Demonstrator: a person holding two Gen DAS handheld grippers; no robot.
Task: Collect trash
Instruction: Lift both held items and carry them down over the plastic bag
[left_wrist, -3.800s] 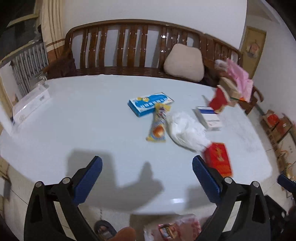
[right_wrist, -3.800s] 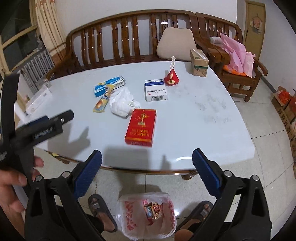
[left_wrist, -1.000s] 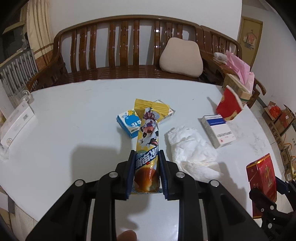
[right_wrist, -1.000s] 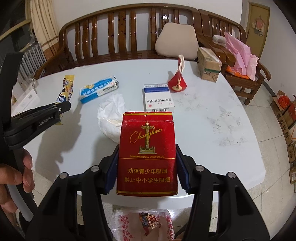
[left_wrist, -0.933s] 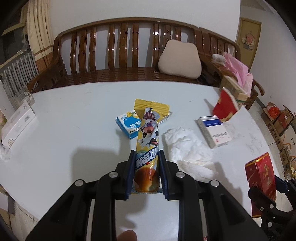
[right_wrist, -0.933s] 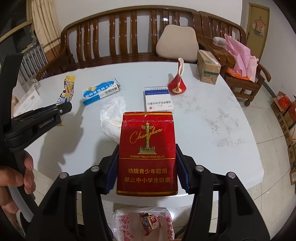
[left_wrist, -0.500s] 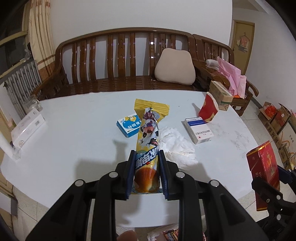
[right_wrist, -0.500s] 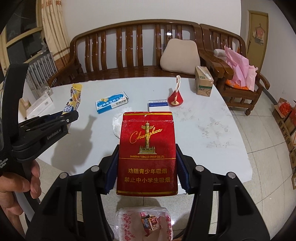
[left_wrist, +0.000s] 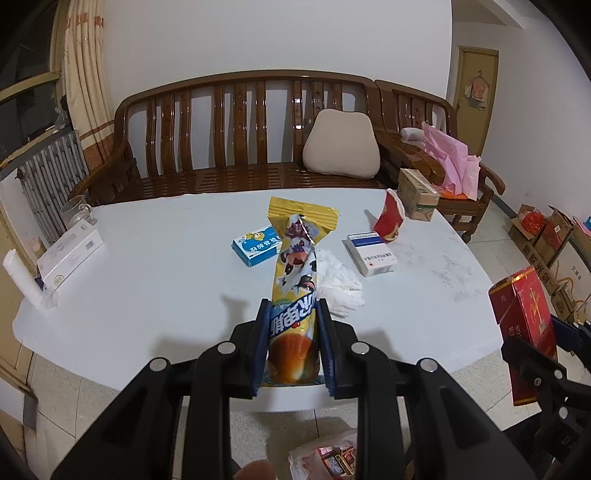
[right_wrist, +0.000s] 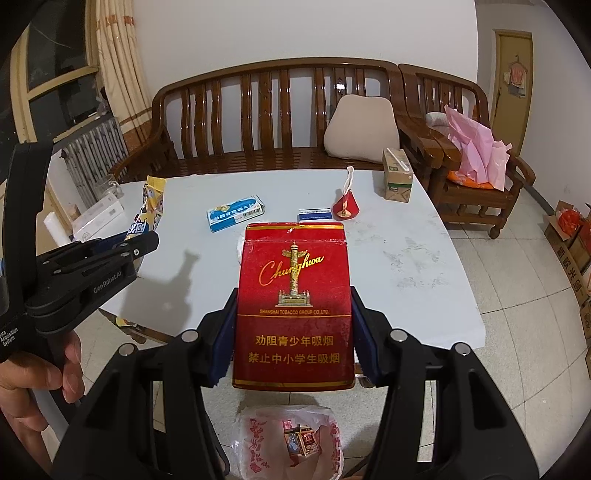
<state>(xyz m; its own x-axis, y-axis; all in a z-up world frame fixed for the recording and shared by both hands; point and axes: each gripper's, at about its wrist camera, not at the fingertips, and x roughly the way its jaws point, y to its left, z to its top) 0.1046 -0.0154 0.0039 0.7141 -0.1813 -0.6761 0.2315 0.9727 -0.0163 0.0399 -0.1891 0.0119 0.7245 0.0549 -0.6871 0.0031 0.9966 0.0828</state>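
Up close, the left gripper (left_wrist: 291, 347) is clamped on a yellow snack wrapper (left_wrist: 295, 295), and the right gripper (right_wrist: 291, 332) pinches a red cigarette pack (right_wrist: 293, 306); both are held off the white table's (left_wrist: 147, 280) near edge. Only the right wrist view shows the whole trash bag (right_wrist: 288, 439) on the floor below the pack, with small boxes inside. Crumpled tissue (left_wrist: 338, 282) shows clearly only in the left view.

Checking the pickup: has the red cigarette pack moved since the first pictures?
Yes. The red cigarette pack is off the white table, clamped in the right gripper above the trash bag.
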